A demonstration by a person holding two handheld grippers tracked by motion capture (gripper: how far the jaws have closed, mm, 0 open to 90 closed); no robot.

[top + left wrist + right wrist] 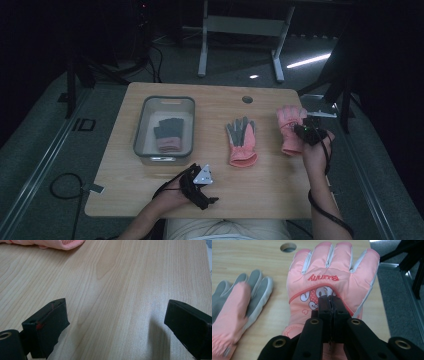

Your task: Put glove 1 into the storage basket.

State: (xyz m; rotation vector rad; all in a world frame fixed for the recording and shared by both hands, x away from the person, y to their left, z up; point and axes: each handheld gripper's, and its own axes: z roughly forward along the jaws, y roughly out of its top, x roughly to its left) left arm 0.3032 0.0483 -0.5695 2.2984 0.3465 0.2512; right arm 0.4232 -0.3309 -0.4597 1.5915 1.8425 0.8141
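We see the right gripper [331, 305] clenched tight on the back of the pink glove [332, 280] — its jaws pinch a fold of fabric at the rabbit picture. That glove sits at three o'clock on the table [150, 195], just beside the grey-palmed glove [242, 142] at centre. The left gripper [117, 325] stands wide apart at six o'clock — holding nothing, over bare wood.
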